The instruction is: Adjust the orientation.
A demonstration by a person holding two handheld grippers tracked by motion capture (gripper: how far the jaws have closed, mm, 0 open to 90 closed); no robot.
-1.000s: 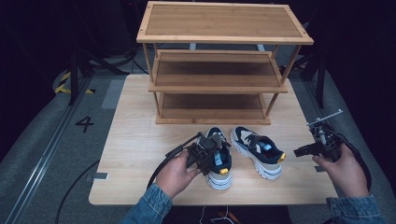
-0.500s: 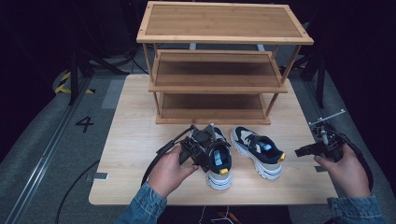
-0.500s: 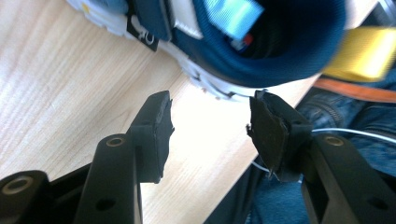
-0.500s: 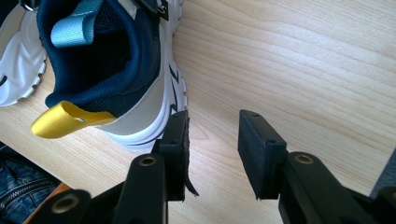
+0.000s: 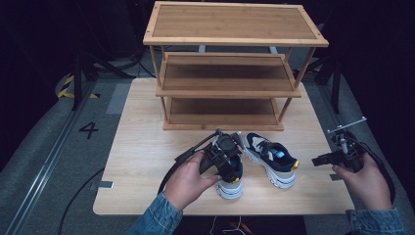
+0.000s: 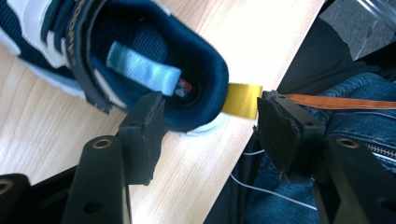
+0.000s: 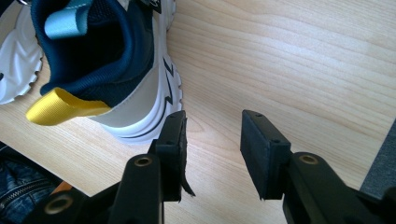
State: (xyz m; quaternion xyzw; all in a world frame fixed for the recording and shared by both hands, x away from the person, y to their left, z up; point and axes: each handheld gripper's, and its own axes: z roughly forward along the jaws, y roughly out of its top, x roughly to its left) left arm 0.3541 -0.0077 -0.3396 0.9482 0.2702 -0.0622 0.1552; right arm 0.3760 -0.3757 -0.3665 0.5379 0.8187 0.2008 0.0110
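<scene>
1. Hovering over the left shoe (image 5: 230,177), my left gripper (image 6: 208,116) has just been opening its jaws; the heel lies between the pads, seemingly untouched.
2. This shoe stands on the table (image 5: 147,147), just beside the right shoe (image 5: 271,159), before the wooden rack (image 5: 230,63).
3. My right gripper (image 7: 212,135) has its jaws apart over bare wood.

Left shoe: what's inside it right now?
Inside the left shoe, a light blue tongue loop and a small red-and-blue label on the dark insole. The toe end is hidden under the tongue and laces.
</scene>
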